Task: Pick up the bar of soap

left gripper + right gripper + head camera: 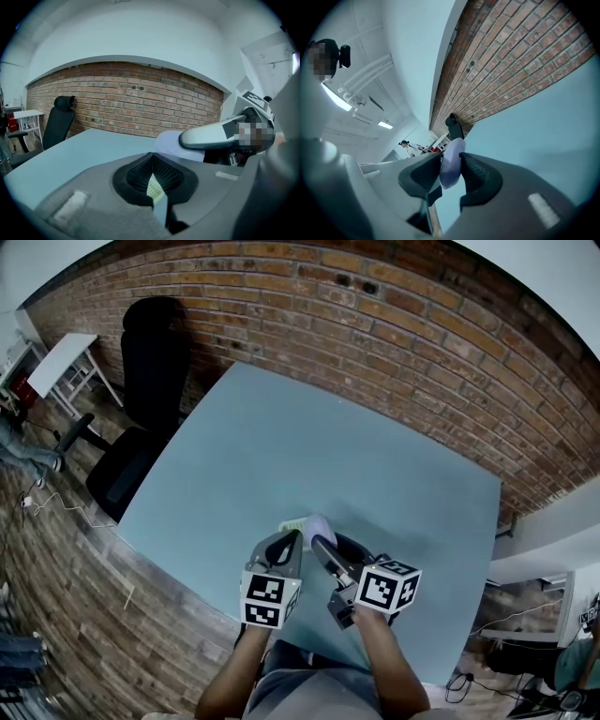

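Now R claw (449, 163) grips smooth pale-lilac soap bar (453, 149); L claw (152, 161) pinches yellowish mesh (153, 189).

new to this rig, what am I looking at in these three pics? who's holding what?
There is no robot arm here. A person stands at a pale blue table and holds a hand-operated two-jaw gripper in each hand; the marker cubes are part of the grippers.

The head view comes from a camera on the person's head, looking steeply down. It shows the table, a brick wall behind it and a black office chair to the left.

The other two pictures come from a wide-angle camera on each gripper, looking along its jaws.

The right gripper is clamped on the pale lavender bar of soap. The left gripper is shut on a thin yellow-green gridded piece; I cannot tell what it is. Nothing else shows on the table.
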### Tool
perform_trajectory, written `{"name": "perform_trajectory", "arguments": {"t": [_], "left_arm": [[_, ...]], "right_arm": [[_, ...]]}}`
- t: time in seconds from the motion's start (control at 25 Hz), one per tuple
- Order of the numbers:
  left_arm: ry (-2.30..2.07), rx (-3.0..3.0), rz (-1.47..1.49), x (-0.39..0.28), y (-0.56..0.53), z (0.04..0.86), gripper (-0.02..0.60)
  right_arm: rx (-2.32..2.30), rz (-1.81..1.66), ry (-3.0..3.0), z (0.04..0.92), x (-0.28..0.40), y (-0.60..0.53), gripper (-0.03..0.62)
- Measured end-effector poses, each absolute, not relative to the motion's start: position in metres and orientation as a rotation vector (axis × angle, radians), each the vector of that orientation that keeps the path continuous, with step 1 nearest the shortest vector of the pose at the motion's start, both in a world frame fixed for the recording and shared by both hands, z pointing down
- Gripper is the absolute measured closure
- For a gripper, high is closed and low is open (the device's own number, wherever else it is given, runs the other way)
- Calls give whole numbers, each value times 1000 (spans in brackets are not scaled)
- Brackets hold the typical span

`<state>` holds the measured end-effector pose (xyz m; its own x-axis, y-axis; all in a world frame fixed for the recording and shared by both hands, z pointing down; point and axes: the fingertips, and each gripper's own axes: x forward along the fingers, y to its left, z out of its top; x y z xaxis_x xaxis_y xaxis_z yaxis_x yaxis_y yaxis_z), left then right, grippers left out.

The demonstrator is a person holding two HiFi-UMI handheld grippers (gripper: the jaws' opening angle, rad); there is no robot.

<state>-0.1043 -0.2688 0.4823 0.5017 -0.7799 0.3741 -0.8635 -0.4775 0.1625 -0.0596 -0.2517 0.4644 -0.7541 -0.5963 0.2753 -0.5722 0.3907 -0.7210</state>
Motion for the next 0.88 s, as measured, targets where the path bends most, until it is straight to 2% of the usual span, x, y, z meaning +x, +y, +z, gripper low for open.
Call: {"name": "perform_trajectory", "arguments": {"t": [0.88], "left_arm": [[-1438, 2546, 93, -103, -266, 382, 580]], "right_arm": [[-1052, -1030, 2624, 370, -52, -248, 456]]}}
